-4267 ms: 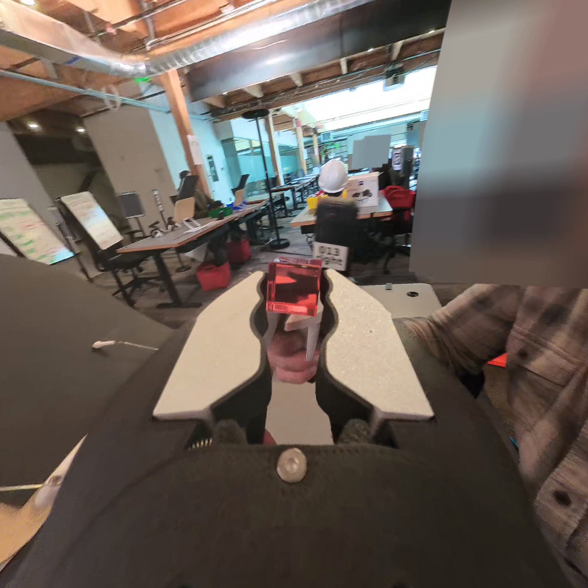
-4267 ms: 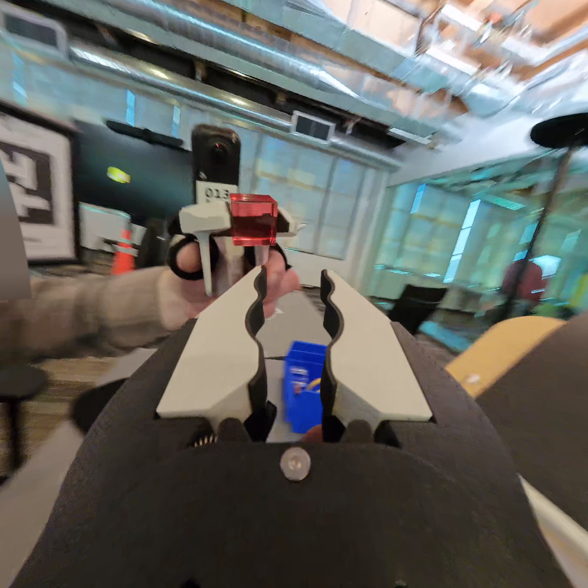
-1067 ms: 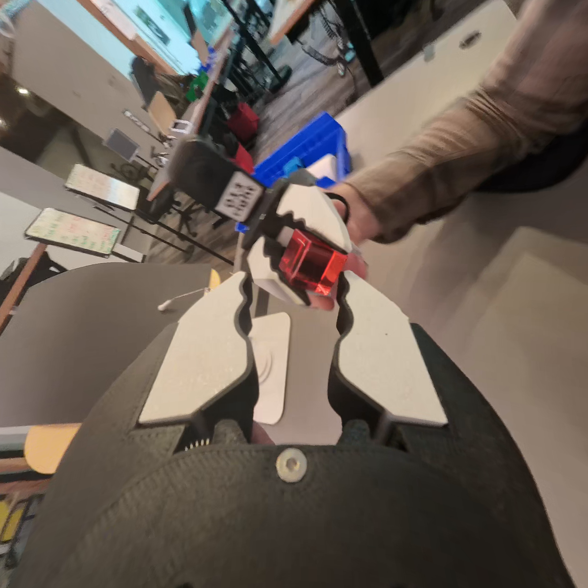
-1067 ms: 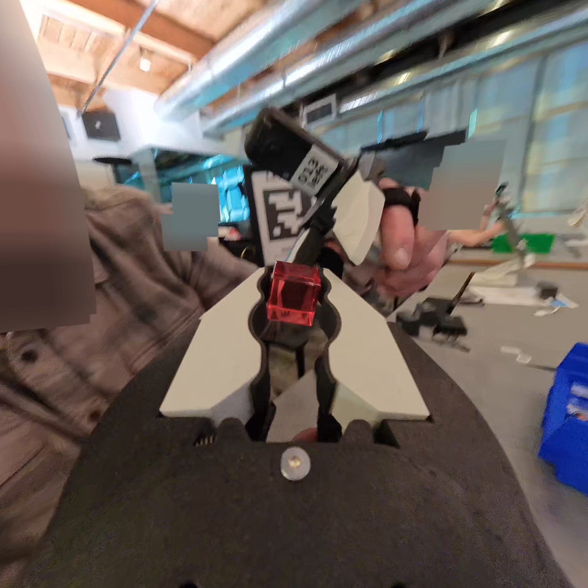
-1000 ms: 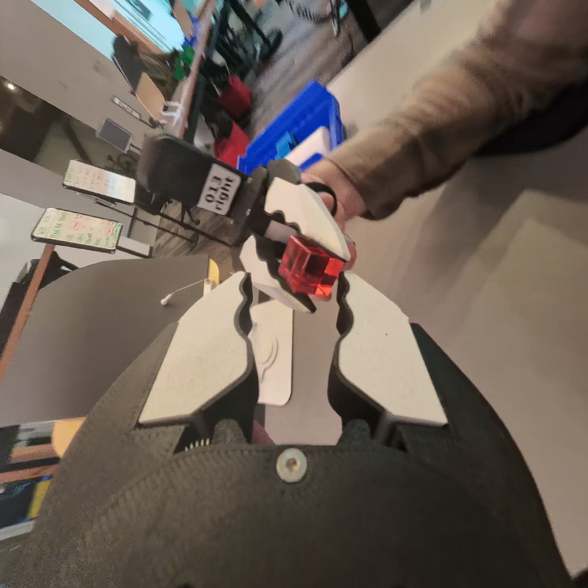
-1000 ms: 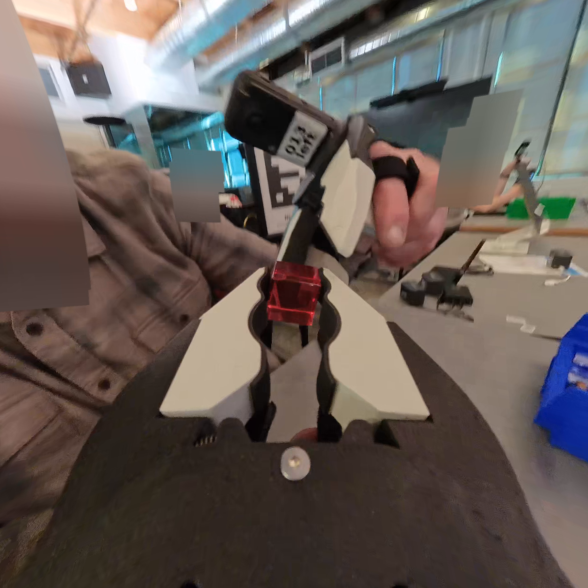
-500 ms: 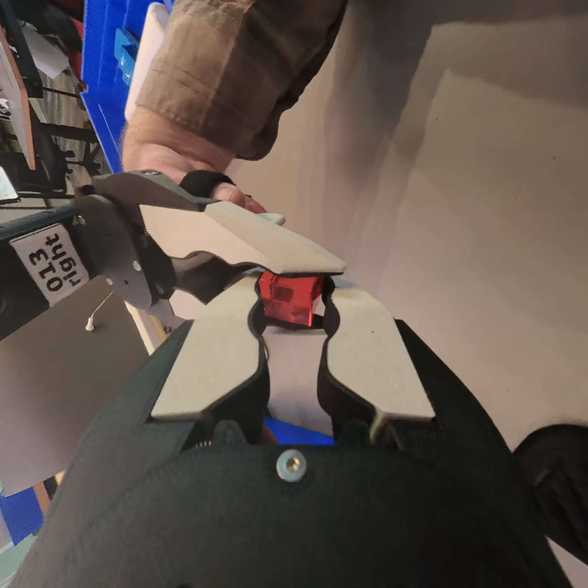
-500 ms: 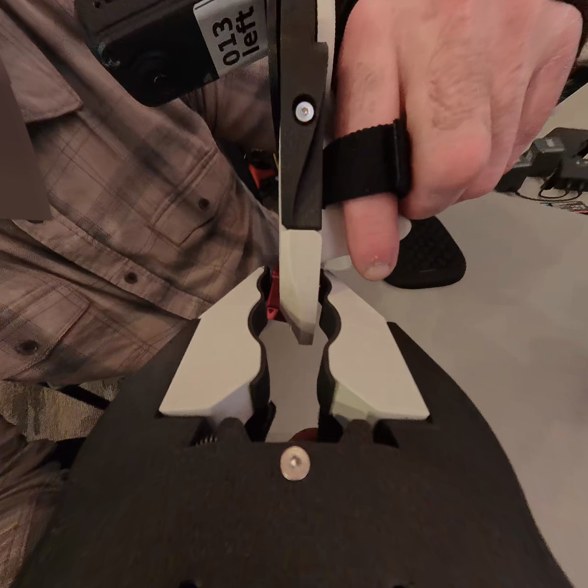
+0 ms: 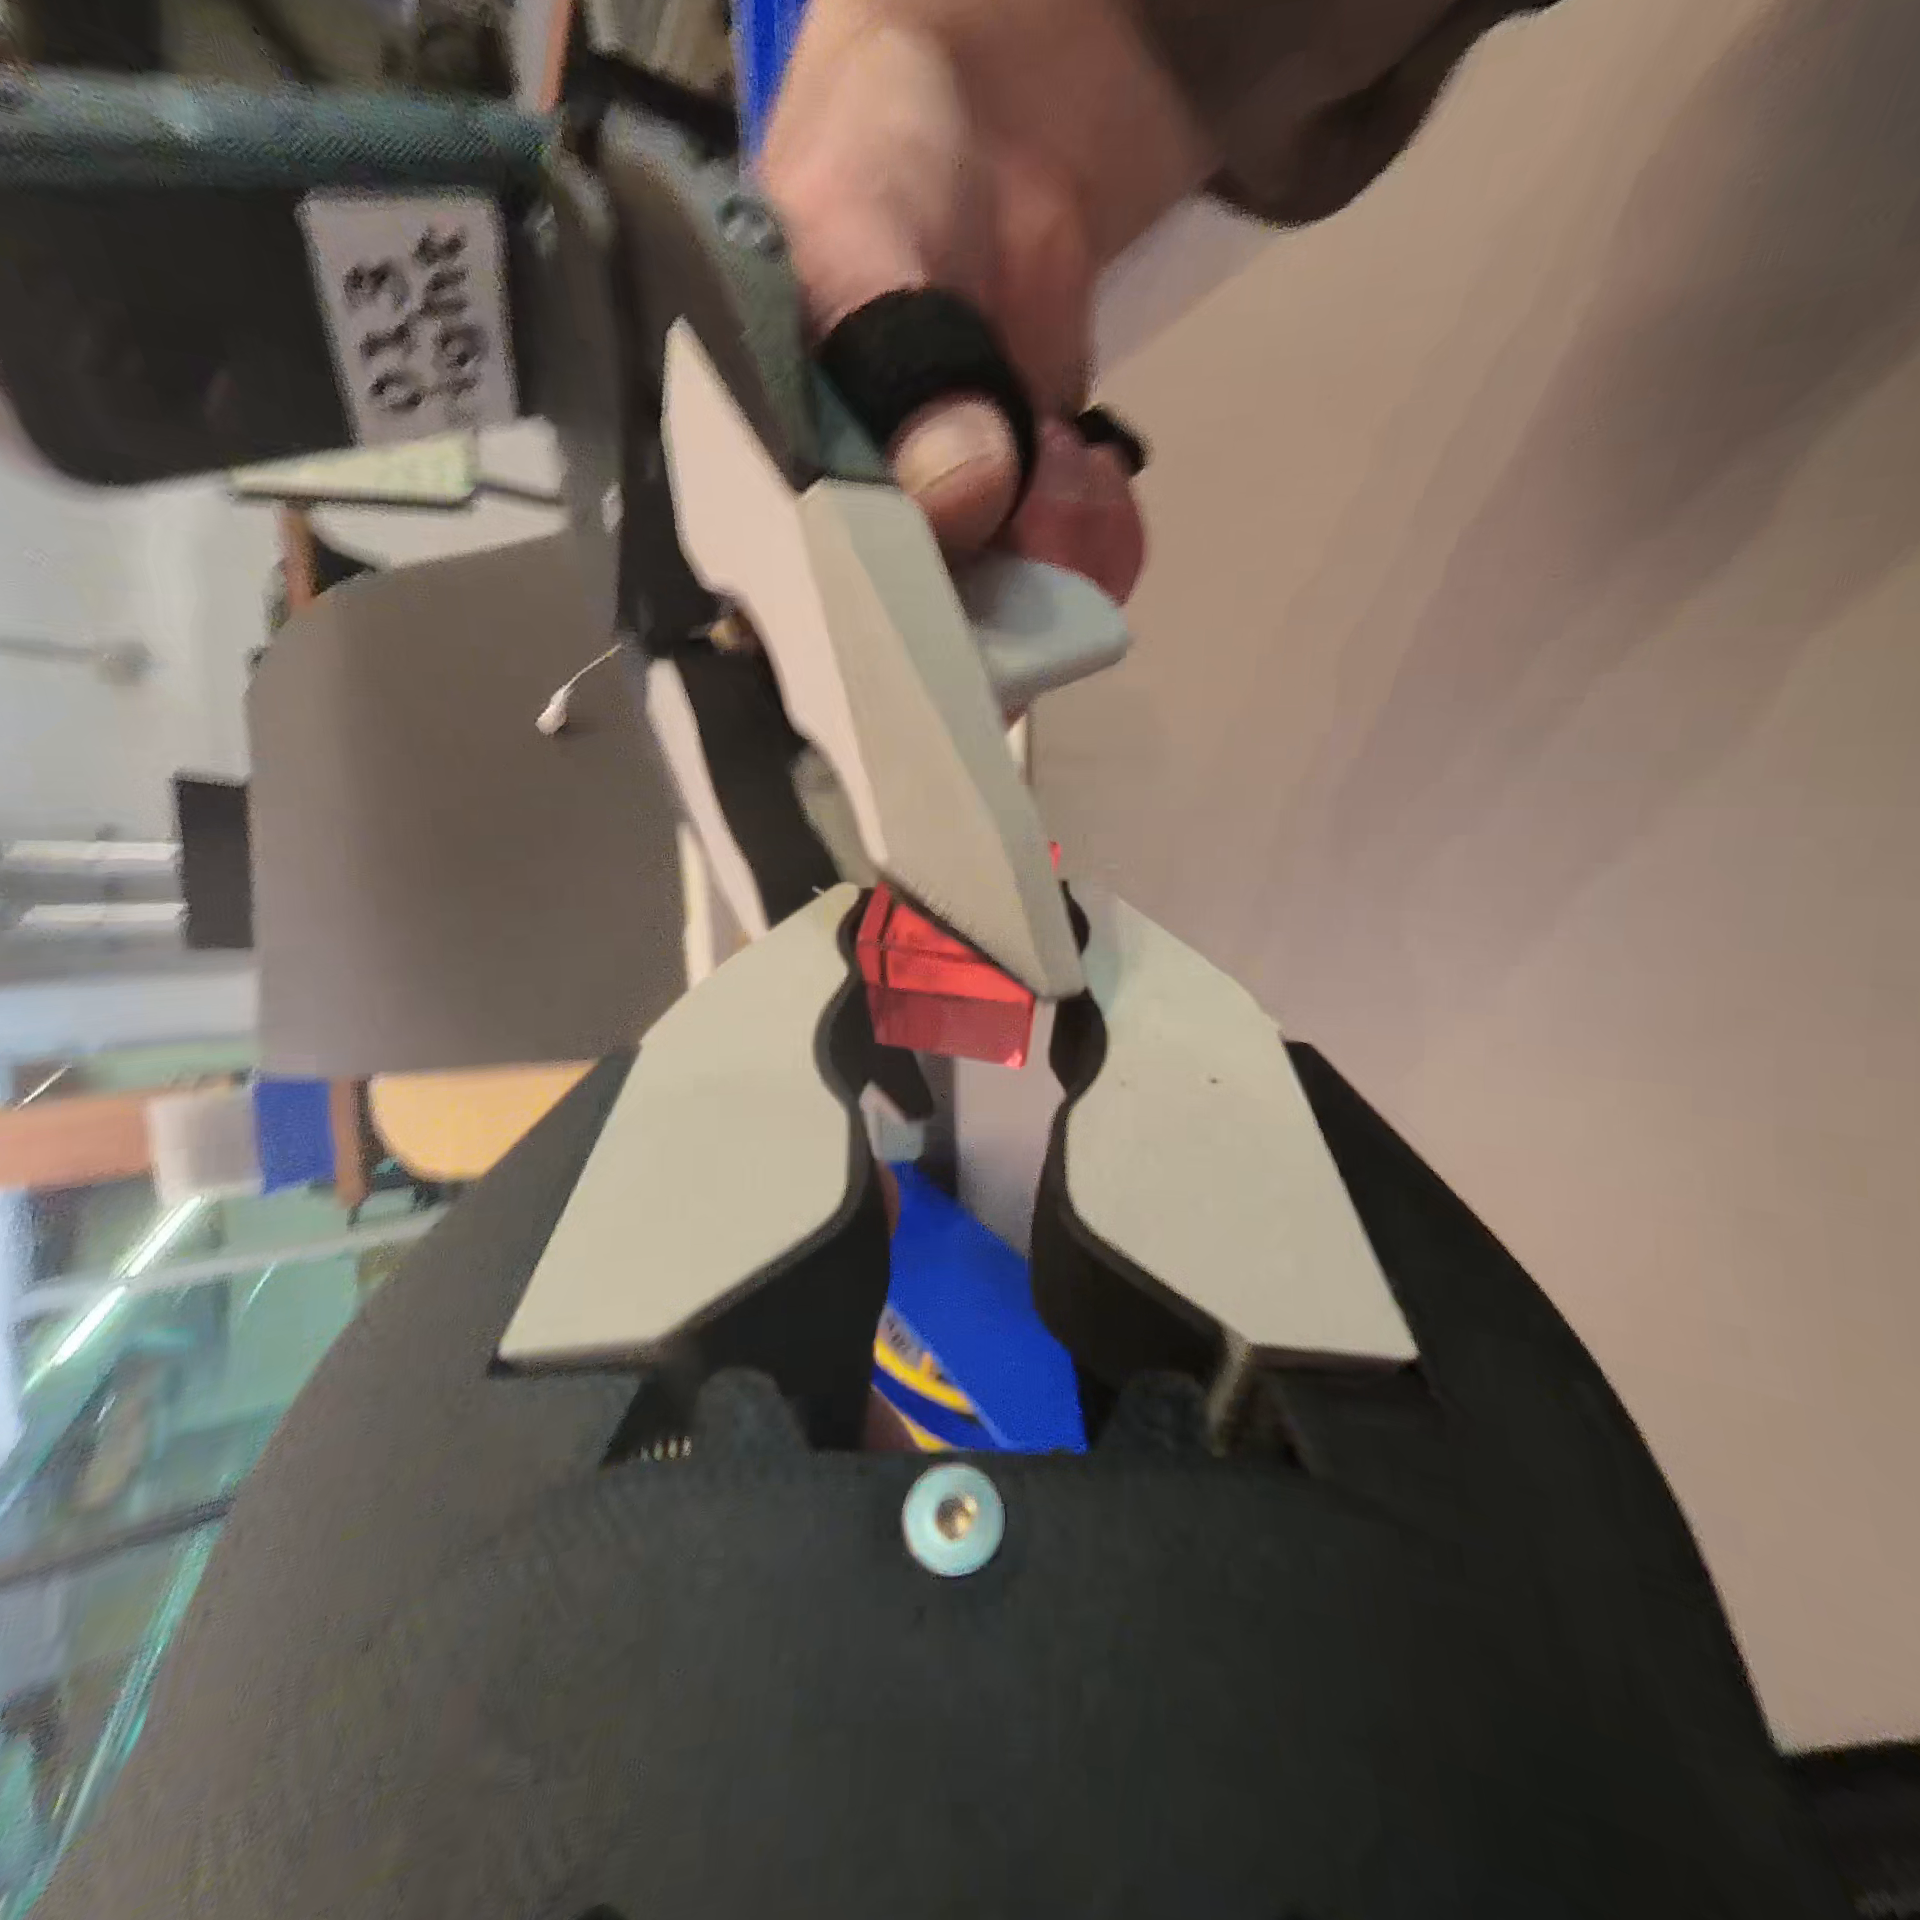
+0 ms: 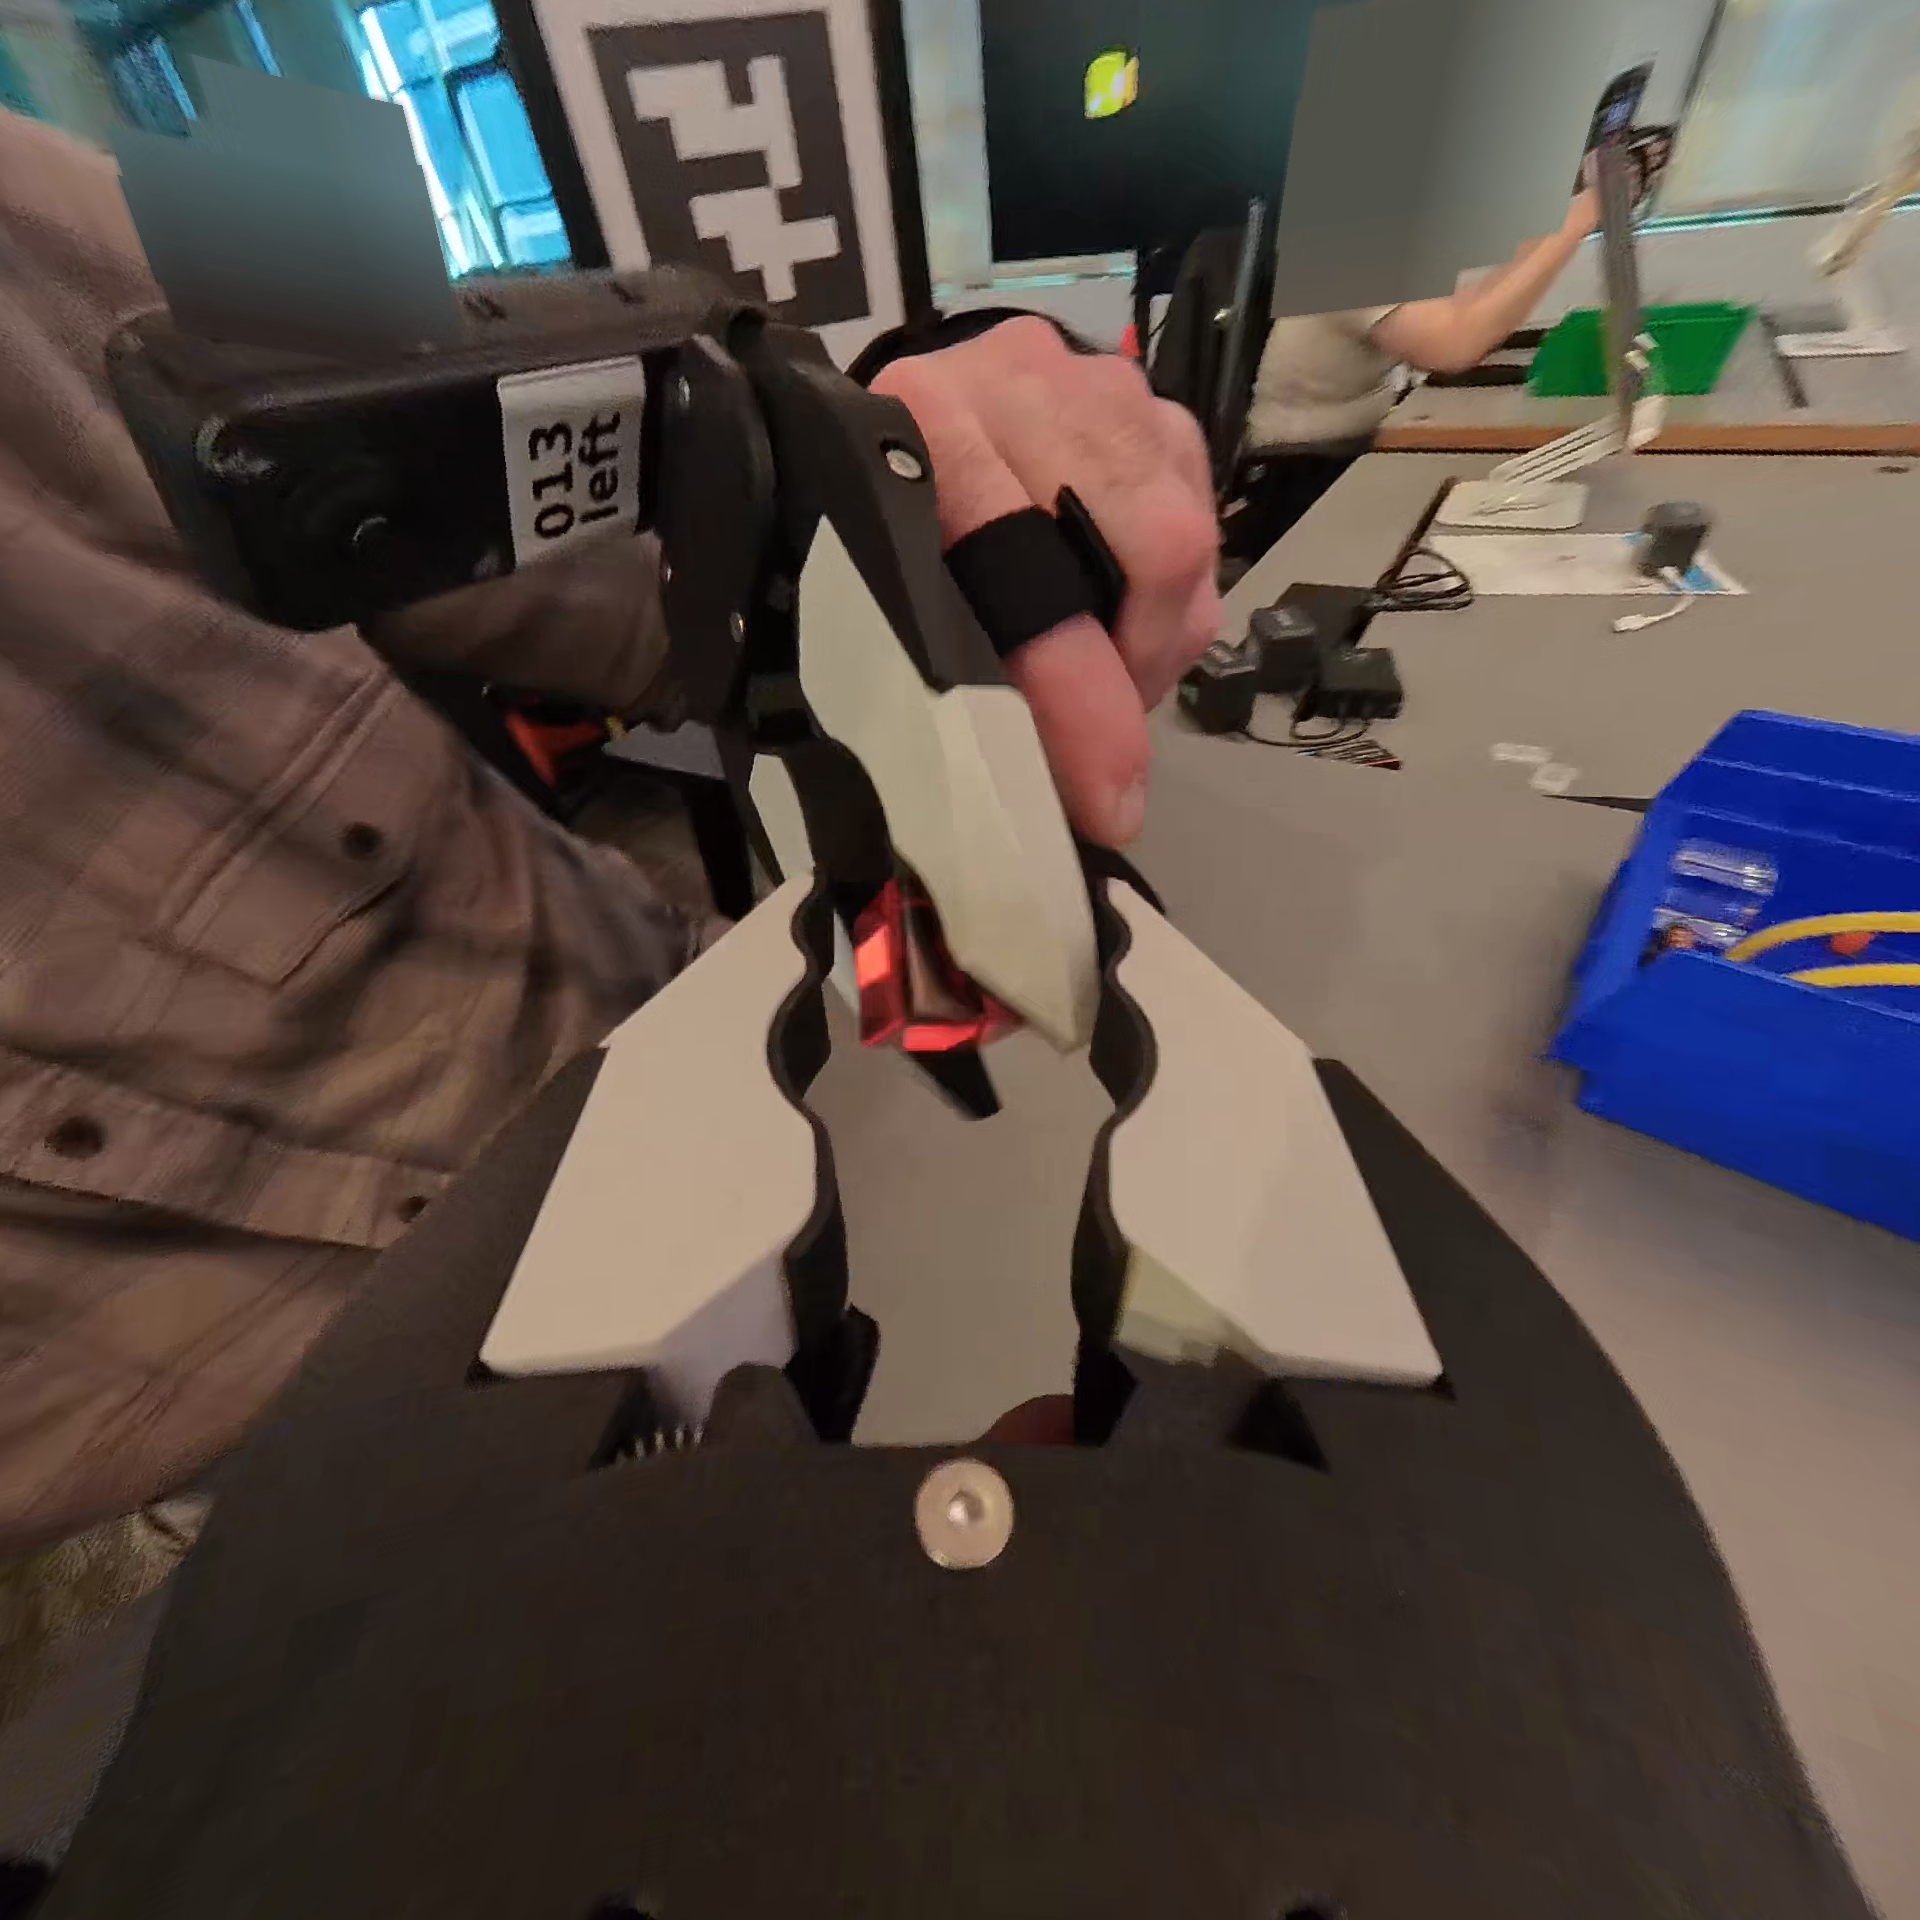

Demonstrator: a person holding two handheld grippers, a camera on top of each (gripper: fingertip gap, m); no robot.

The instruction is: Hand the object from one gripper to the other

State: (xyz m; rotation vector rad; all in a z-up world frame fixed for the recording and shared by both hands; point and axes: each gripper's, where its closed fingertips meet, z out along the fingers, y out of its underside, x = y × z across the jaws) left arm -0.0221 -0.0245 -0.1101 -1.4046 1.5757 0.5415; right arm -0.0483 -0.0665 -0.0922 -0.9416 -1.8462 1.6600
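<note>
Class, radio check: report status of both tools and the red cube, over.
Left tool shut on red cube. Right tool open, straddling cube, not gripping. Nothing blocking; blue bin well aside.

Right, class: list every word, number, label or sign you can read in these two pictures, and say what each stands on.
On the left gripper, a white label: sharp print, which I won't copy out.
On the right gripper, a white tag: blurred, unreadable.
Behind, a black-and-white marker board: pattern only, no words.
On the grey desk, a paper sheet: too small.
</note>
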